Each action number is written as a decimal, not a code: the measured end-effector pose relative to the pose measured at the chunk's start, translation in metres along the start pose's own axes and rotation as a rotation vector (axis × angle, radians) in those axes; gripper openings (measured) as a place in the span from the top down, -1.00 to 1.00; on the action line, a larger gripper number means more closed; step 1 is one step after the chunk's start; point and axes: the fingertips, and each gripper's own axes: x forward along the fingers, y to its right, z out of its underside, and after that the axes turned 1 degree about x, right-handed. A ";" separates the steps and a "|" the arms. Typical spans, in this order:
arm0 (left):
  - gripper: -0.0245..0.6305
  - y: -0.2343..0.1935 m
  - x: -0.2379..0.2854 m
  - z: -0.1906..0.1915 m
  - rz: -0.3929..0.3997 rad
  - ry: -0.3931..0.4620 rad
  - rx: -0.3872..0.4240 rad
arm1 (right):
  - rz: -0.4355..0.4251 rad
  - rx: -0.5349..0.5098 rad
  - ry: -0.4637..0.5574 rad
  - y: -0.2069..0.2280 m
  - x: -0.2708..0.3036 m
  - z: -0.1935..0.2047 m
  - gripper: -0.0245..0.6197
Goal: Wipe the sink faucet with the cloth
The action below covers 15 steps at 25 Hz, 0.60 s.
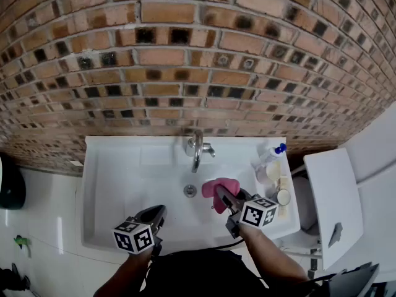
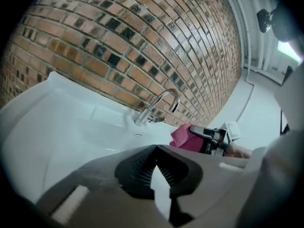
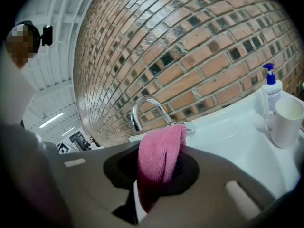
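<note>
Cloth (image 1: 221,186), pink and bunched, is what I see first from the head view: it sits in the grip of my right tongs (image 1: 219,194) over the white sink (image 1: 99,166), just right of the drain (image 1: 190,190) and short of the chrome faucet (image 1: 197,147), with a gap between them. My left tongs (image 1: 158,210) hang over the front of the basin, well left of the cloth. A soap bottle (image 1: 273,153) with a blue pump and a white cup (image 1: 267,172) stand on the sink's right ledge, against the brick wall (image 1: 185,54).

From the left gripper view, my left tongs (image 2: 155,156) are drawn together at the tips, with only a thin wedge of white basin showing behind the ribbed pads and nothing held. Beyond them the faucet (image 2: 156,106) arches out from the back of the sink (image 2: 57,127), and to its right the cloth (image 2: 180,134) shows in the right tongs (image 2: 194,129), clear of the spout.

From the right gripper view, my right tongs (image 3: 159,165) are clamped on the cloth (image 3: 159,151), which is folded over and stands up out of the jaws as a rounded pink hump. The faucet (image 3: 147,106) curves up behind it; I cannot tell from here whether the fabric reaches the metal. The soap bottle (image 3: 271,91) and the cup (image 3: 287,122) stand at the far right on the sink's edge (image 3: 228,132).
</note>
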 end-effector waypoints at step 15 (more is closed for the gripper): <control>0.91 0.010 0.071 -0.015 -0.086 -0.057 -0.015 | 0.117 -0.135 -0.095 0.152 0.079 -0.064 0.72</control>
